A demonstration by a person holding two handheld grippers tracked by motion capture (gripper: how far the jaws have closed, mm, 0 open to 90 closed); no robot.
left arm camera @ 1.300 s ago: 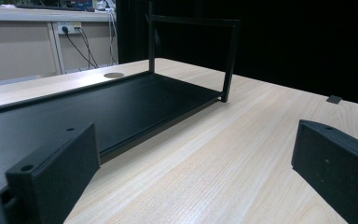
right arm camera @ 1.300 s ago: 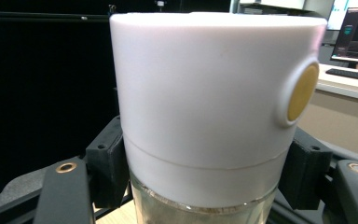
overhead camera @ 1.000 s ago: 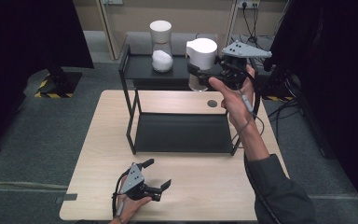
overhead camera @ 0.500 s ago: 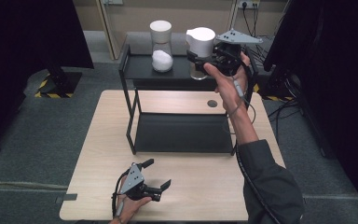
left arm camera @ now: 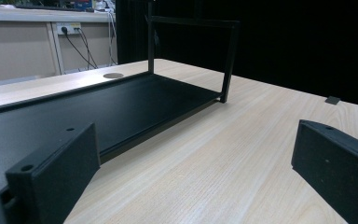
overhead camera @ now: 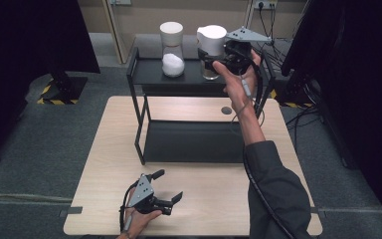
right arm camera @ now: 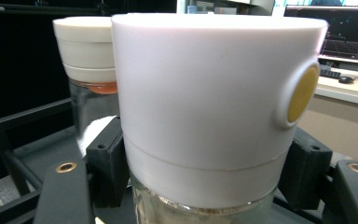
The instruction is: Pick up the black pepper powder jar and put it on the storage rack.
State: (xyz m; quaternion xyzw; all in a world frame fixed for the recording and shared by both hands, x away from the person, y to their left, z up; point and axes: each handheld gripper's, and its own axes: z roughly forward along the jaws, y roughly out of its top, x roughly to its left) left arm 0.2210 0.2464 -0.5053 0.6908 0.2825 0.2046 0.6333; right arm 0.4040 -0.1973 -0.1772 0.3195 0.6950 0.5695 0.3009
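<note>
White-lidded jar: the glass jar with a white lid sits clamped in the right tongs, held over the right part of the black rack's top shelf.
Grip: in the right gripper view the black pads squeeze the glass just under the lid, so the hold is high and narrow.
Risk: smooth glass may slip or tilt between the pads if the hand jerks.
Neighbour: a second jar, holding white grains, stands just left on the same shelf; drifting left could knock it over.
Edge: set too near the shelf rim, the jar could tip off.
Left tongs: released and idle on the wooden worktop, near edge, well apart.
Lower shelf: bare black tray.
</note>
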